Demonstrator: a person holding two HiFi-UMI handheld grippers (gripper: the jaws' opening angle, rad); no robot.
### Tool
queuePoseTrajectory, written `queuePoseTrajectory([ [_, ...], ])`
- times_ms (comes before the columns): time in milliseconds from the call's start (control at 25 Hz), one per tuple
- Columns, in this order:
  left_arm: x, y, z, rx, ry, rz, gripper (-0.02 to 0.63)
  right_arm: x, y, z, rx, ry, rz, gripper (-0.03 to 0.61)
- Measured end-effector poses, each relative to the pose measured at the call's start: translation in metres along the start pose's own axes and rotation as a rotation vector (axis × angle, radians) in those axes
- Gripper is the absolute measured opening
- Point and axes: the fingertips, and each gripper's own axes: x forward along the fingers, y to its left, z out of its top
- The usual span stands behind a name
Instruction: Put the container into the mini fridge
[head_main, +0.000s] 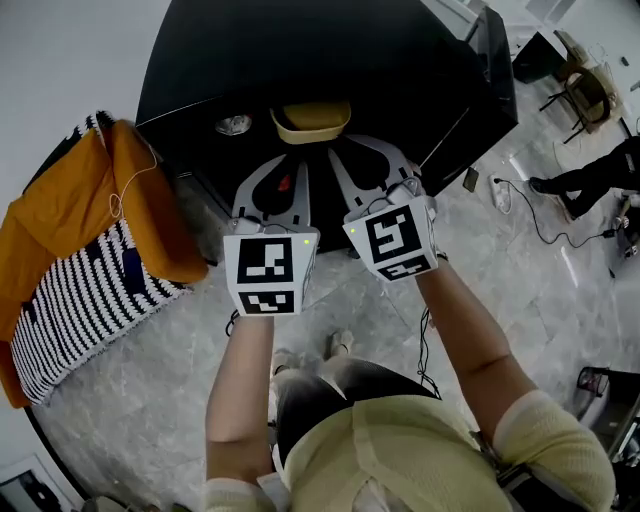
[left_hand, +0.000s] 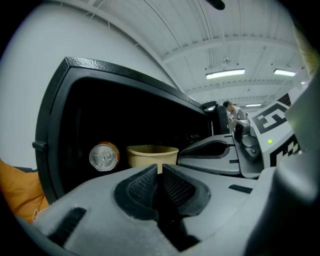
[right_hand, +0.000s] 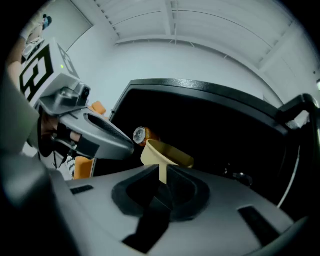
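Clamping the container (head_main: 311, 121) by its near rim with left gripper (left_hand: 160, 175) and right gripper (right_hand: 163, 175), jaws nearly together, holding it at the mini fridge (head_main: 300, 50) mouth (seeming light, thin-walled, bendy).

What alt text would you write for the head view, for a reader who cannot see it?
The left gripper and right gripper together hold a yellow container at the opening of a black mini fridge; a can lies inside, left of it.
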Motion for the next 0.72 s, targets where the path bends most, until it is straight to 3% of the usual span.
queuePoseTrajectory([
  [200,0.018,0.0,-0.011,-0.007,0.022,0.017,0.028,0.008,-0.007,-0.013,0.064,0.029,-0.015,0.048],
  [720,0.043,0.028,-0.012,-0.035,0.032,0.079,0.028,0.031,-0.013,-0.013,0.062,0.054,-0.011,0.043],
])
